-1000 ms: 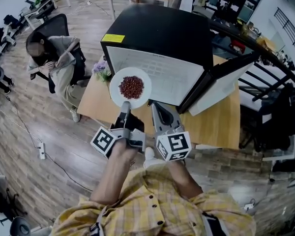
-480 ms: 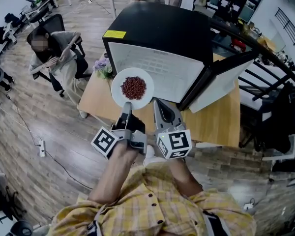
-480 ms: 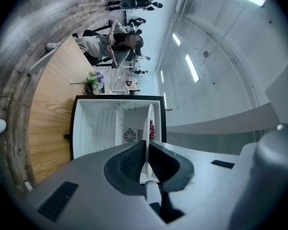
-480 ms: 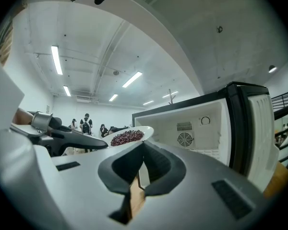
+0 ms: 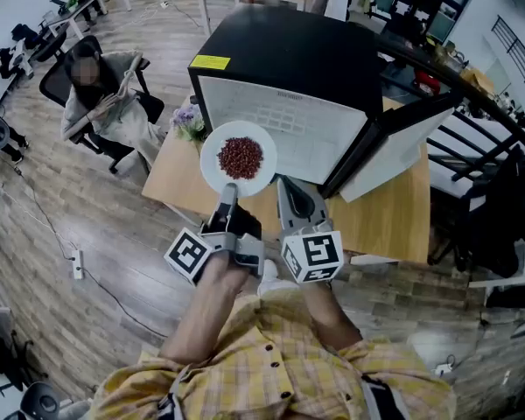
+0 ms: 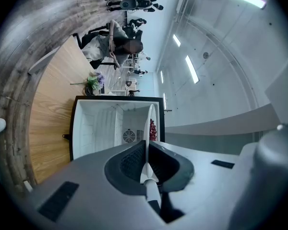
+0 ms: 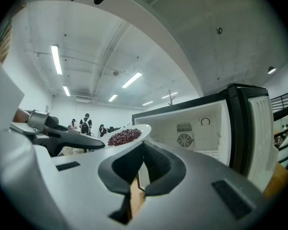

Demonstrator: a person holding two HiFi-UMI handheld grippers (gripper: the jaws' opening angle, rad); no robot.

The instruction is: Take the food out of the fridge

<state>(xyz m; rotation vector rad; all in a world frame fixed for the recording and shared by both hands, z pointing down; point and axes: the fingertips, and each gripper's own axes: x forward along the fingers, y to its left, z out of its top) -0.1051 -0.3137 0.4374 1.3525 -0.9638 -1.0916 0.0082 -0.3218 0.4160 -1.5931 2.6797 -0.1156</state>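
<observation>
**A:** ok so what's the layout here?

**B:** Biggest thing is the black fridge [image 5: 289,59], sitting on a wooden worktop [image 5: 394,226]. Its door [image 5: 394,147] is swung wide open to the right, so you see the white inside. There's a person [image 5: 105,103] in an office chair off to the left, well apart from it all.

**A:** and the grippers?

**B:** Both level, side by side in front of the open fridge. The left gripper [image 5: 228,189] has its jaws clamped on the near rim of a white plate [image 5: 214,169], with only that thin rim between them. The right gripper [image 5: 284,182] is just beside it, jaws closed with nothing in them.

**A:** where's the food then?

**B:** It's a pile of small dark-red bits [image 5: 241,157] in the middle of the plate. The plate's outside the fridge, held level in front of the opening. Smallest thing: purple flowers [image 5: 189,121] by the fridge's left corner.
</observation>
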